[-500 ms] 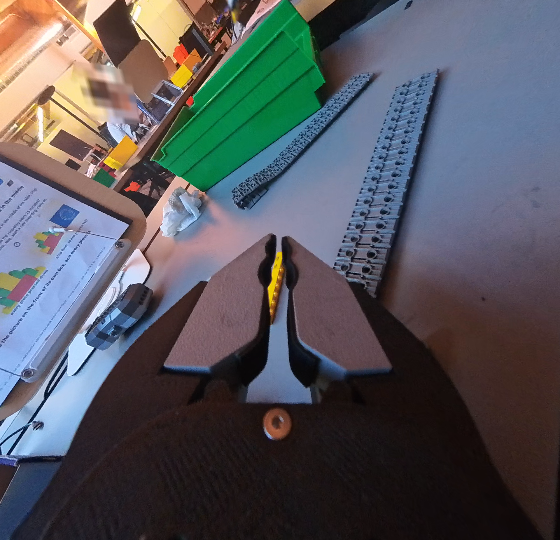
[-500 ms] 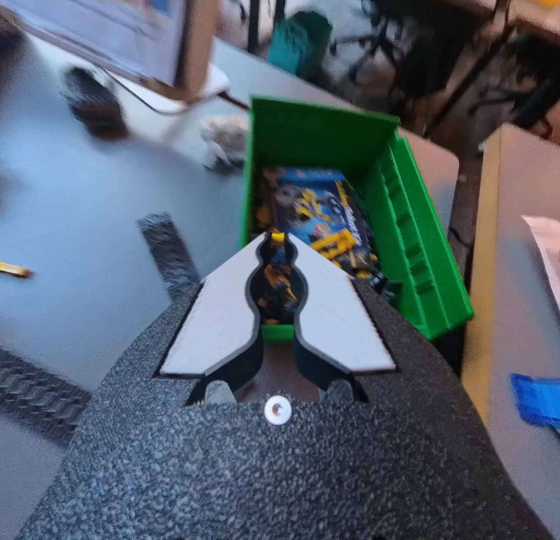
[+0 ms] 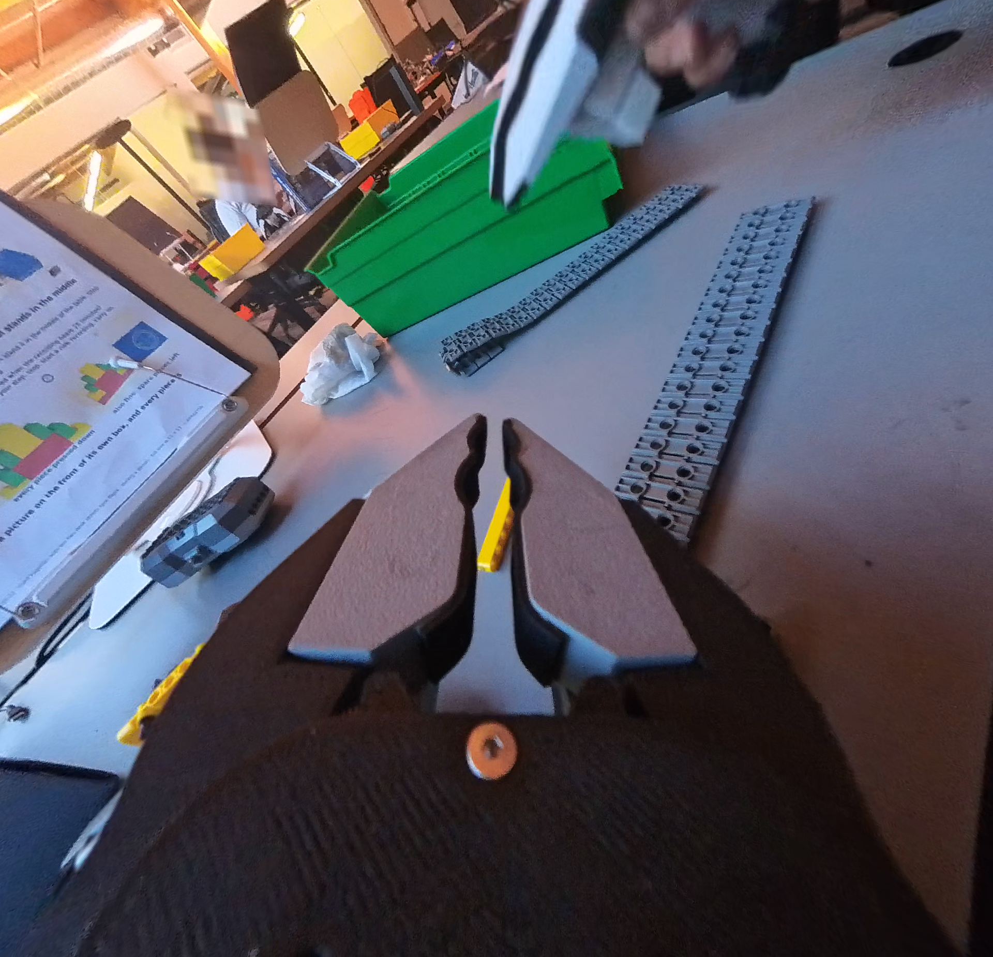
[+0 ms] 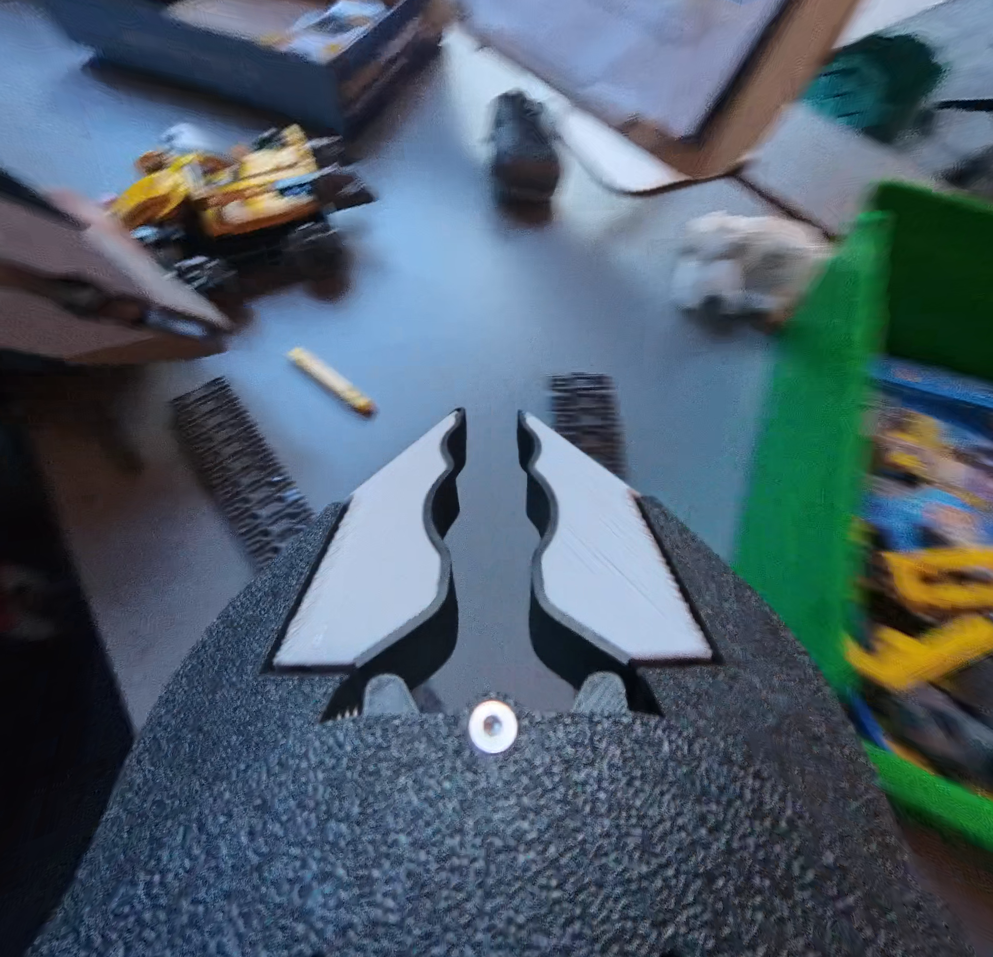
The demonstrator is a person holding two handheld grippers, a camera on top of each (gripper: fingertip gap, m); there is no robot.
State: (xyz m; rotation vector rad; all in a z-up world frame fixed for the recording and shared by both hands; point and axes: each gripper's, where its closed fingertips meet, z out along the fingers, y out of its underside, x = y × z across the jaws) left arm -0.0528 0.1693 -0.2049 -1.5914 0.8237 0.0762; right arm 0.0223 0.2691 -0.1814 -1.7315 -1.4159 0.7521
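Over by the table's left edge stands the instruction board (image 3: 107,394), a grey block (image 3: 207,528) at its foot and a crumpled paper (image 3: 344,361) just beyond. Now the left gripper (image 3: 494,426): it hovers low over the table (image 3: 886,447), jaws a little apart, clamped on nothing. The yellow bar (image 3: 497,528) lies flat on the table, seen through that gap. Half a second ago the jaws were nearly together around the bar; now they are wider and it rests free.

Moving right: the green bin (image 3: 457,254) at the far edge, a dark track (image 3: 569,281) alongside it, then a wide grey track strip (image 3: 714,372). Above the bin hangs the right gripper (image 3: 532,98), which was not in this view before.

Its own camera is blurred. The left gripper (image 4: 161,313) shows at the left, the yellow bar (image 4: 330,380) just past its tips, and a yellow toy vehicle (image 4: 236,189) behind. The right gripper (image 4: 491,415) has its jaws apart and empty over bare table; the green bin (image 4: 795,501) has slid from dead ahead to the right, and the jaws are wider than before.
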